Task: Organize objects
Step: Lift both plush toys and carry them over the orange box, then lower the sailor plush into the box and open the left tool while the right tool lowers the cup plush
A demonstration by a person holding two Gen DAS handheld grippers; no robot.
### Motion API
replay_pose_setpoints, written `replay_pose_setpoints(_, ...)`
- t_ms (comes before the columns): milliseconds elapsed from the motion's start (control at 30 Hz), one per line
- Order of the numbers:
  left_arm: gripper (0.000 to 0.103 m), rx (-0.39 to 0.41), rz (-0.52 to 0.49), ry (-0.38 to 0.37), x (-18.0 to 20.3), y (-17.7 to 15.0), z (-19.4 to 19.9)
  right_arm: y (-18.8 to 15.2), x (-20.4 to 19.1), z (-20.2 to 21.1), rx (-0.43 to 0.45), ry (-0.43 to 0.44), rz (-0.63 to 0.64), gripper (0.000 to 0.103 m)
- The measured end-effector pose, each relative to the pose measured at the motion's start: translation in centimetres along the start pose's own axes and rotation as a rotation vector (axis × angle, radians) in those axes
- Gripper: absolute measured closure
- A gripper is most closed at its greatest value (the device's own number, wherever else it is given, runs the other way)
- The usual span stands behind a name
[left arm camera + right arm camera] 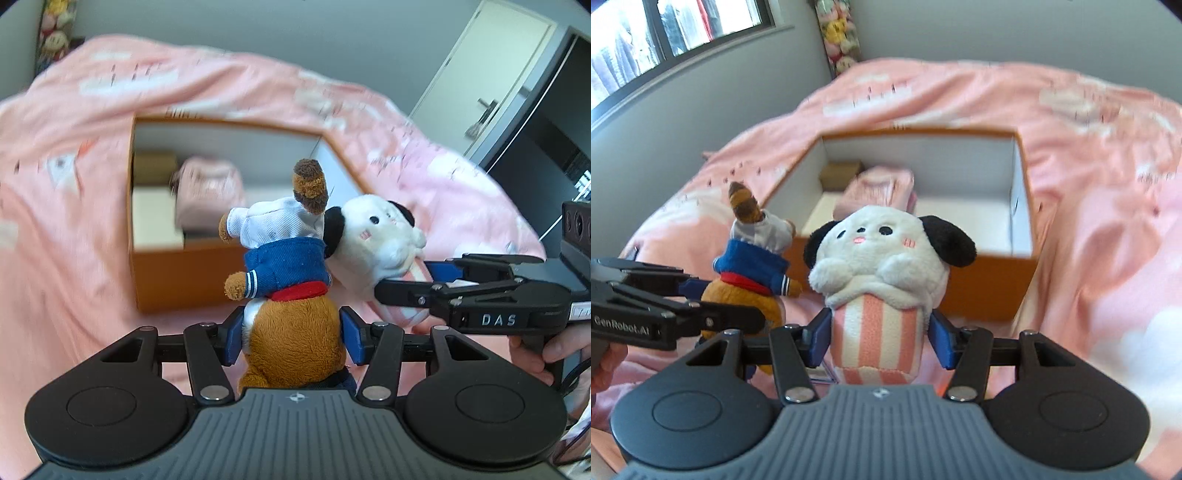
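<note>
My left gripper (pixel 293 332) is shut on the brown head of a plush animal (pixel 284 258) in a blue jacket and white shorts, its striped tail pointing up. To its right, my right gripper (pixel 410 284) is shut on a white puppy plush (pixel 376 232) sitting in a pink-striped cup. The right wrist view shows the blue pads squeezing that cup, with the right gripper (pixel 879 332) around the puppy plush (pixel 882 254). The left gripper (pixel 727 302) and brown plush (pixel 753 266) are at the left. Both toys hang just in front of an open orange box (pixel 990 288).
The orange box (pixel 184 273) lies on a pink blanket (pixel 1108 221) and holds a pink soft item (pixel 879 188), a small brown carton (pixel 840 171) and a white carton (pixel 155 218). A door (pixel 480 92) stands at the right, a window (pixel 665 37) at the left.
</note>
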State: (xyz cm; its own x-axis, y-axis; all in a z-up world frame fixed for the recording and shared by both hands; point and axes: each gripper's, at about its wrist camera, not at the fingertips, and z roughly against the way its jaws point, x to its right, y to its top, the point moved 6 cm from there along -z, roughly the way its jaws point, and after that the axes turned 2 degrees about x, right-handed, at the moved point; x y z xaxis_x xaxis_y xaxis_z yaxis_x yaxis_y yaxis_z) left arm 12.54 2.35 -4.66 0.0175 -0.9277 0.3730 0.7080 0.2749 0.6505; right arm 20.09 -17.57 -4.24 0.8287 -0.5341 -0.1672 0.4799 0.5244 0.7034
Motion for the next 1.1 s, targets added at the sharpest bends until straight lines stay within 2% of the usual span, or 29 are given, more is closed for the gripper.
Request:
replay_pose_setpoints(267, 0.042, 0.120, -0.031, 0.010, 1.1, 5.2, 0.6, 4.6, -0.2, 1.6, 0.119, -0.032, 0.085, 0.046)
replay_pose_setpoints(533, 0.042, 0.146, -0.009, 0.021, 0.8, 7.8, -1.1, 8.2, 1.1, 0.0, 0.168, -0.083, 0.124, 0.046)
replay_pose_setpoints(767, 0.042, 0.090, 0.019, 0.012, -0.4, 8.4, -4.5, 9.2, 2.9, -3.7, 0.124, -0.092, 0.105, 0.045)
replay_pose_setpoints(1100, 0.042, -0.044, 0.040, -0.013, -1.9, 8.0, -9.6, 8.4, 5.7, -8.3, -0.001, -0.114, 0.038, 0.045)
